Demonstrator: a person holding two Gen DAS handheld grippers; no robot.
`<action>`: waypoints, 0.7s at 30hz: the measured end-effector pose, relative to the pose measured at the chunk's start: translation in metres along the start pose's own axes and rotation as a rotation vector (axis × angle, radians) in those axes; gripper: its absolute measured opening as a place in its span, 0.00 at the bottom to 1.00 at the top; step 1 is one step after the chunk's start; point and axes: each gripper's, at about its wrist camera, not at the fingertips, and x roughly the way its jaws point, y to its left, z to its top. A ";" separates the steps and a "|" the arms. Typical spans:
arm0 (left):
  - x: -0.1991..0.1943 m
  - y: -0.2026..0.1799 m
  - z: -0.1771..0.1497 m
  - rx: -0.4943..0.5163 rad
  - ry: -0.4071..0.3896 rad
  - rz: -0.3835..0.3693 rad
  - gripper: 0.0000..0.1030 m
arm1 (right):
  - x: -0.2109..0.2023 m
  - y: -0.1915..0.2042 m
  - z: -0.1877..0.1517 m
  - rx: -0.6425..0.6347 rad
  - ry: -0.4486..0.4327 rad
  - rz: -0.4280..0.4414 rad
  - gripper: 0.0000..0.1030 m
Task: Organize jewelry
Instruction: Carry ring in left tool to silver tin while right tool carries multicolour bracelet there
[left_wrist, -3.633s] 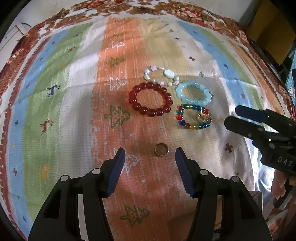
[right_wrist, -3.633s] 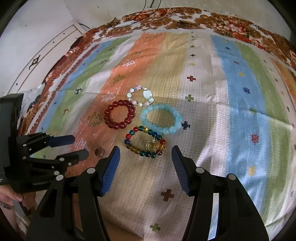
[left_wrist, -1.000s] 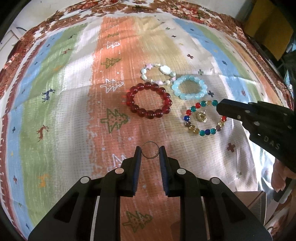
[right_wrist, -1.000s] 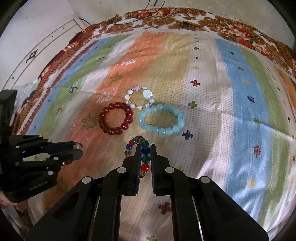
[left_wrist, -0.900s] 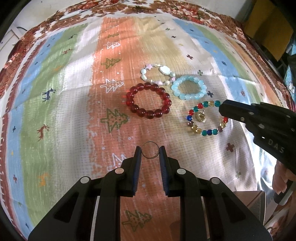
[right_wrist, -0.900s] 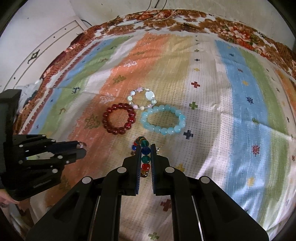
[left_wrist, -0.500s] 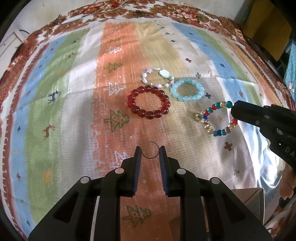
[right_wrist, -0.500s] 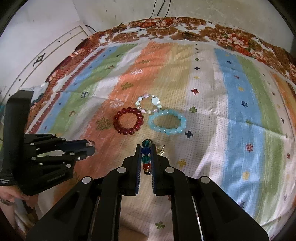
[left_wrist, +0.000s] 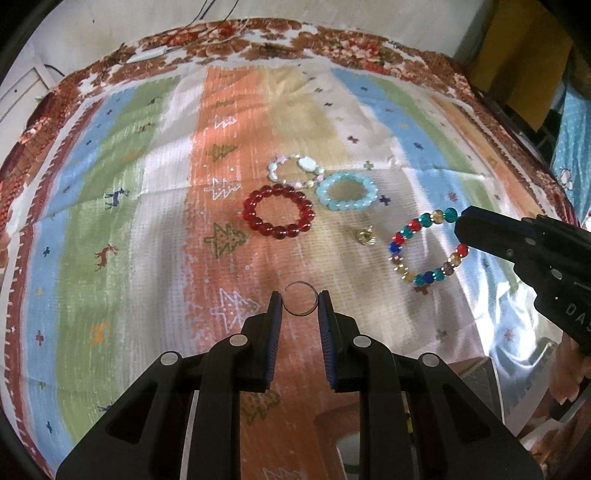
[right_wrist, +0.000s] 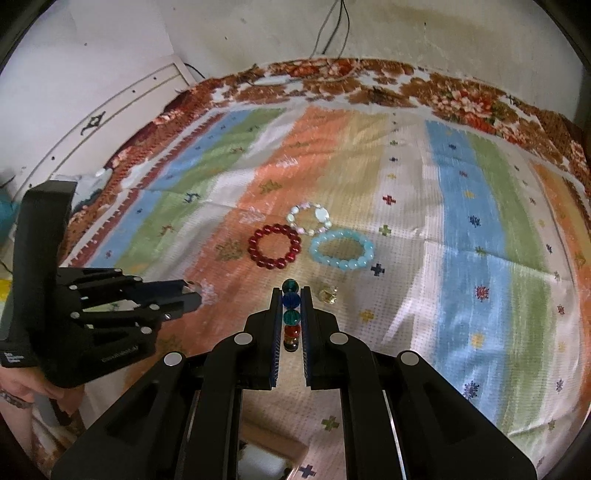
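Multicoloured bead bracelet (right_wrist: 291, 317) edge-on lengthwise between right gripper (right_wrist: 291, 295) fingers

Two handheld black grippers, each closed on a small piece of jewelry.

The left gripper (left_wrist: 301, 302) points forward, its two blue-padded fingers (left_wrist: 275, 314) drawn close together and pinching a thin metal ring (left_wrist: 301, 298) at their tips. The right gripper (right_wrist: 291, 306) also points forward, its fingers (right_wrist: 275, 317) nearly parallel and clamped on a multicolored bead bracelet (right_wrist: 290, 317), which shows edge-on between the pads. In the left wrist view the right gripper reaches in from the right edge. A bare hand (right_wrist: 22, 384) grips the left gripper's handle at the lower left.
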 end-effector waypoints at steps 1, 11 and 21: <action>-0.003 -0.002 -0.001 0.003 -0.007 -0.003 0.19 | -0.005 0.004 -0.001 -0.013 -0.010 0.001 0.10; -0.026 -0.010 -0.015 0.008 -0.058 -0.024 0.19 | -0.033 0.014 -0.012 -0.024 -0.057 0.029 0.10; -0.051 -0.021 -0.031 0.030 -0.122 -0.061 0.19 | -0.061 0.024 -0.024 -0.038 -0.098 0.065 0.10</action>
